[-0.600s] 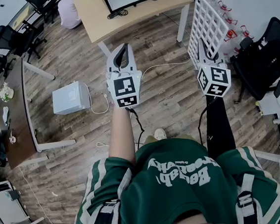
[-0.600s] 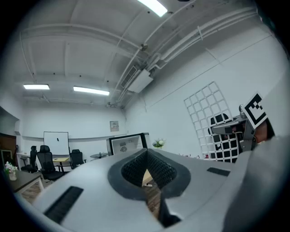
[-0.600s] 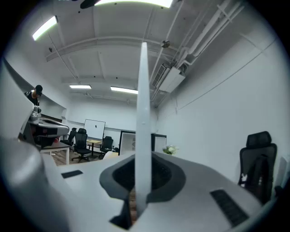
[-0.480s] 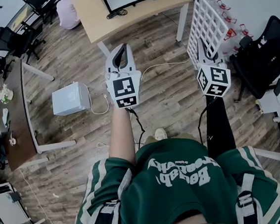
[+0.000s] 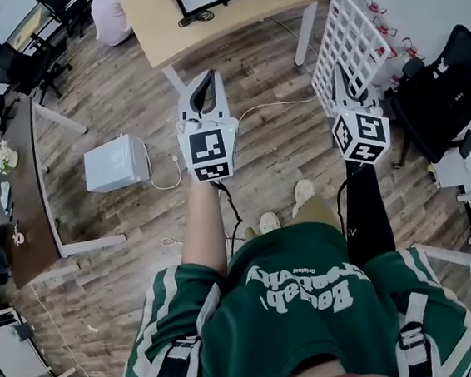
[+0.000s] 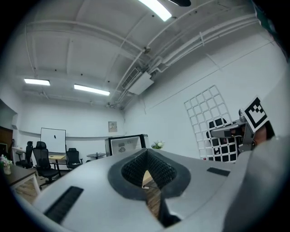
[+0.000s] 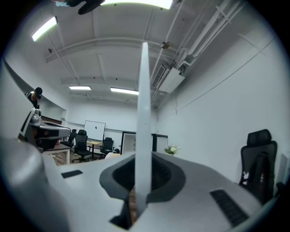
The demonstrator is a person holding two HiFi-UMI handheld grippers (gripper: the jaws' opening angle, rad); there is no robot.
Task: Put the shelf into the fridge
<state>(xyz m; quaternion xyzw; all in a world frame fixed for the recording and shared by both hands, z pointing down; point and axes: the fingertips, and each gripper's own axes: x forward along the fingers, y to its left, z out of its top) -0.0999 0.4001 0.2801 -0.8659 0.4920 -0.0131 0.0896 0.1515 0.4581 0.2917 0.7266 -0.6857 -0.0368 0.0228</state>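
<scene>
Clearly, right gripper (image 5: 341, 80) clamps shelf (image 5: 347, 36), outside fridge (image 5: 116, 164).

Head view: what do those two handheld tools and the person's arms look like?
The left gripper and right gripper are pale grey wedges tapering to a tip, with dark ribbed pads inside. Each carries a cube of black-and-white square markers and trails a black cable. The left arm is bare below a green, white-striped short sleeve; the right wears a long black sleeve.

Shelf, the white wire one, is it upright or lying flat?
Upright. The shelf shows as a thin vertical strip clamped in the right gripper; the left gripper view shows its grid standing.
</scene>
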